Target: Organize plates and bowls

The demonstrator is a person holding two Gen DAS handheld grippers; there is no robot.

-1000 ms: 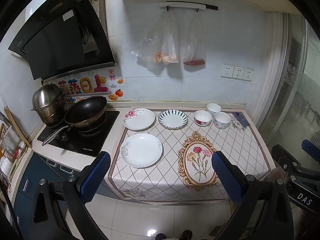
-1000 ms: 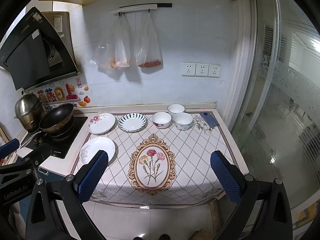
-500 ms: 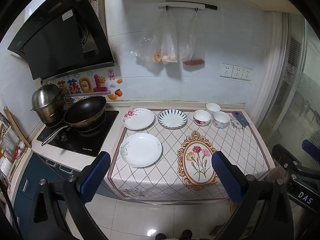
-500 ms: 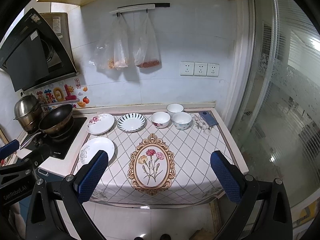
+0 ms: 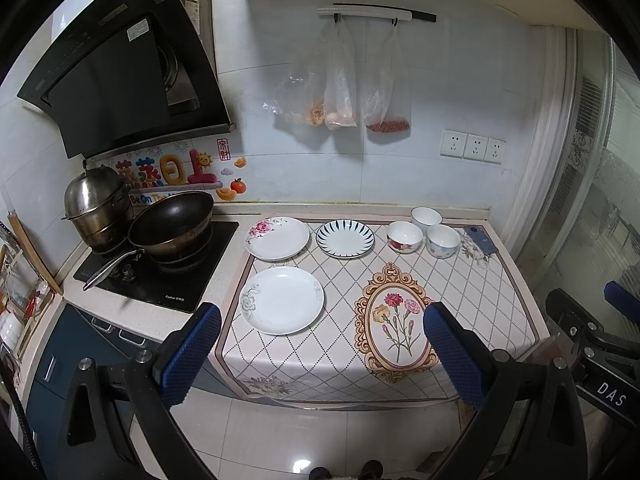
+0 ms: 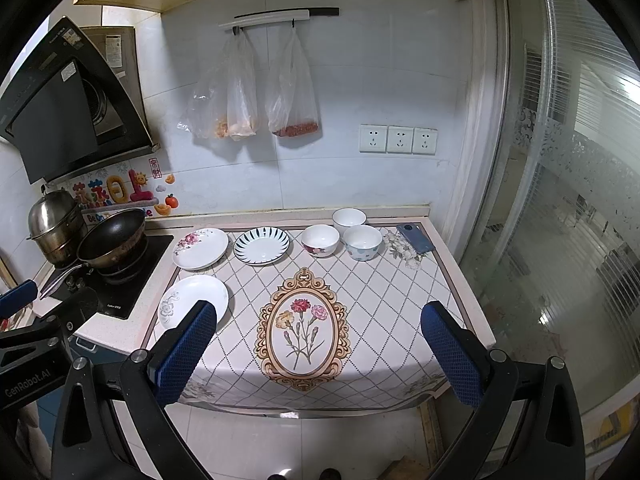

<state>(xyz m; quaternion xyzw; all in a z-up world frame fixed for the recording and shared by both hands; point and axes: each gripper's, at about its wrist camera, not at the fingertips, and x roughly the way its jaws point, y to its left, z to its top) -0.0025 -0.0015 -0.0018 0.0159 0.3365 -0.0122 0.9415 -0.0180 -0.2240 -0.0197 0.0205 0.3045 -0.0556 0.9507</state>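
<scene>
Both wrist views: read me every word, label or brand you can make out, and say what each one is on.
"DAS": on the right gripper.
"GenRobot.AI": on the left gripper.
"Be On": on the wall sticker; the rest is hidden by the wok.
Range hood labels and the stove brand: too small to read.
</scene>
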